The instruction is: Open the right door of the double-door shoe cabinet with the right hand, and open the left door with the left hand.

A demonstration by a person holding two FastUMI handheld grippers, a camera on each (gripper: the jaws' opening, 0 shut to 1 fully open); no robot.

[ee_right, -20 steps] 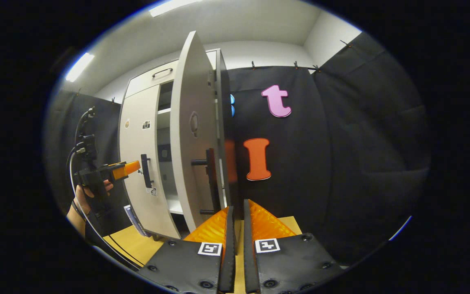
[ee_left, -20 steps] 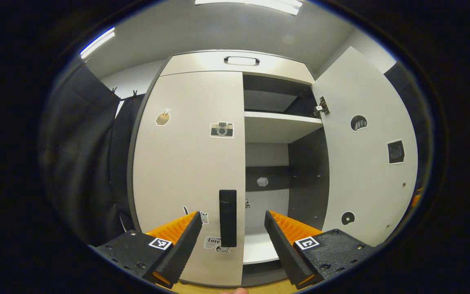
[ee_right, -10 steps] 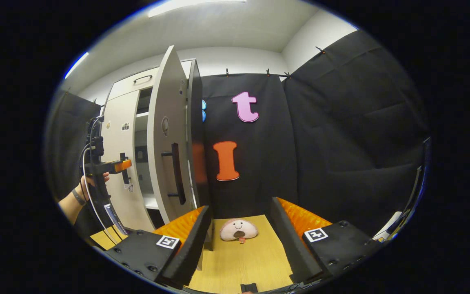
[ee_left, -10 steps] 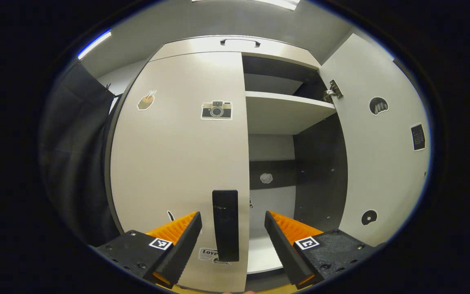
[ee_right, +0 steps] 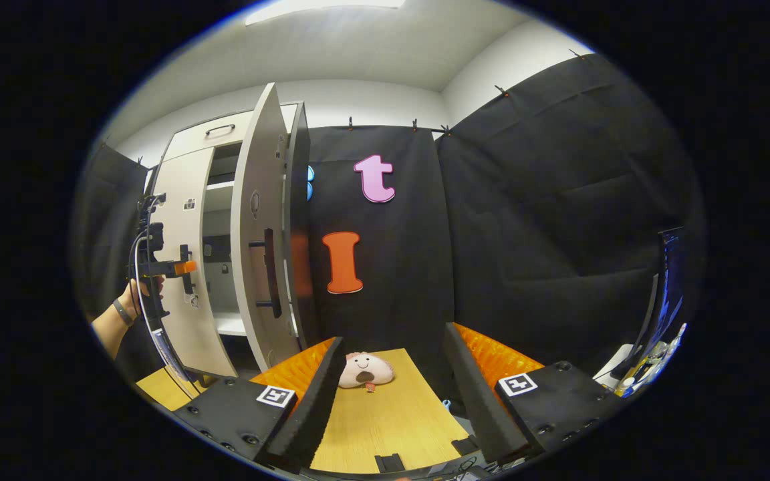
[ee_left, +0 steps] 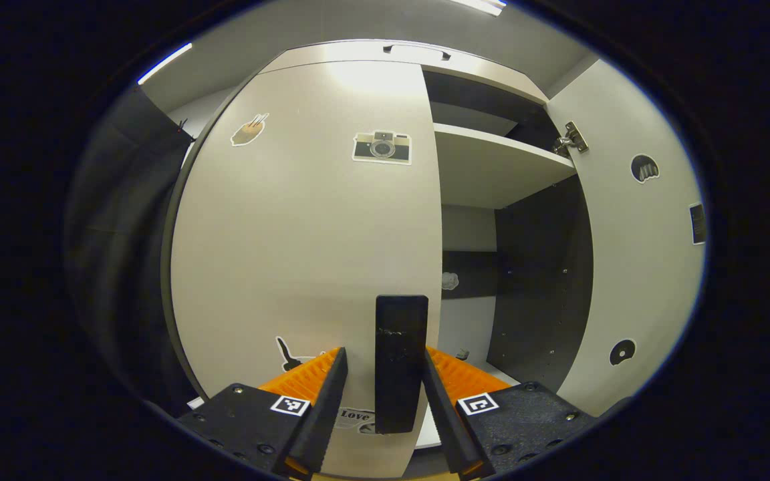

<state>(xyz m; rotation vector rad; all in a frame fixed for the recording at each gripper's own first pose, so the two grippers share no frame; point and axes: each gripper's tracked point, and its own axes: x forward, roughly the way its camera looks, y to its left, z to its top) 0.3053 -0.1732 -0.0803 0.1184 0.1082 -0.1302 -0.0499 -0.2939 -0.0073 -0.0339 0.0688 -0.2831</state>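
The shoe cabinet's left door [ee_left: 305, 200] is closed, with stickers on it. Its black vertical handle [ee_left: 400, 361] stands between the fingers of my left gripper [ee_left: 385, 351]; the jaws are narrowed around it, with a gap still showing on the left side. The right door [ee_left: 632, 267] is swung wide open, baring a shelf [ee_left: 492, 167]. In the right gripper view that open door [ee_right: 254, 267] and its handle [ee_right: 269, 274] stand off to the left, apart from my right gripper [ee_right: 390, 341], which is open and holds nothing. The left gripper [ee_right: 171, 268] appears there at the left door's handle.
A smiling plush toy [ee_right: 365, 371] lies on a wooden table [ee_right: 392, 427] just beyond the right gripper. Black cloth walls stand behind and to the right. A person's hand [ee_right: 134, 294] holds the left gripper. A drawer with a handle [ee_left: 418, 48] tops the cabinet.
My left gripper has closed in on the left door's handle and its fingers have narrowed around it. My right gripper has opened and drawn back from the open right door.
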